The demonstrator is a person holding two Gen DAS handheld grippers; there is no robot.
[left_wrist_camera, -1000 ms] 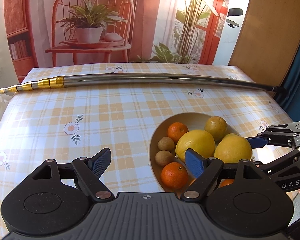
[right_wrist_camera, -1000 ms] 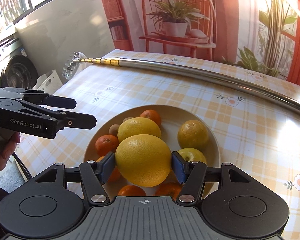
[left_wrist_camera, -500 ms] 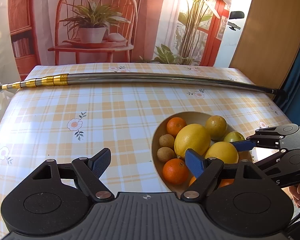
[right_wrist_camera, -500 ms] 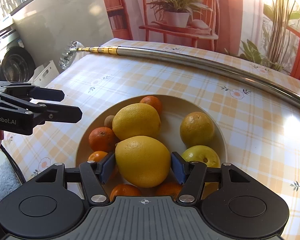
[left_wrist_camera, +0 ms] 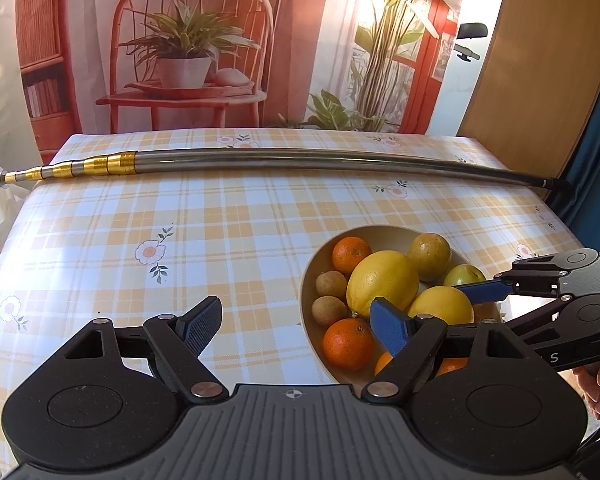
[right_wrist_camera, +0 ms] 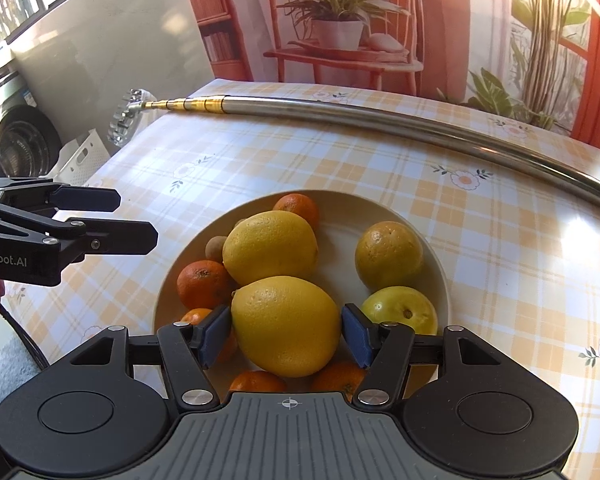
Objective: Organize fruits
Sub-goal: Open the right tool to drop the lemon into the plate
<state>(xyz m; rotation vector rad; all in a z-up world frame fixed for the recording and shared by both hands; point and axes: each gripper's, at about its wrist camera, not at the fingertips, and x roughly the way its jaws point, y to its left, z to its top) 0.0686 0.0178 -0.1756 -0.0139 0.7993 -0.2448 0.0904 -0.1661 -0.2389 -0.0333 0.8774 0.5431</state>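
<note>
Right gripper clamping big lemon across widest middle, at near side of bowl. Peel looking firm, waxy, weighty. Left gripper hovering wide, gripping nothing, left of bowl.

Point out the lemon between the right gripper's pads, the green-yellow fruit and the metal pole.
Lemon point(right_wrist_camera: 286, 326), right wrist view, centre of its peel.
Green-yellow fruit point(right_wrist_camera: 400, 310), right wrist view, its top face.
Metal pole point(left_wrist_camera: 300, 159), left wrist view, mid-shaft.
</note>
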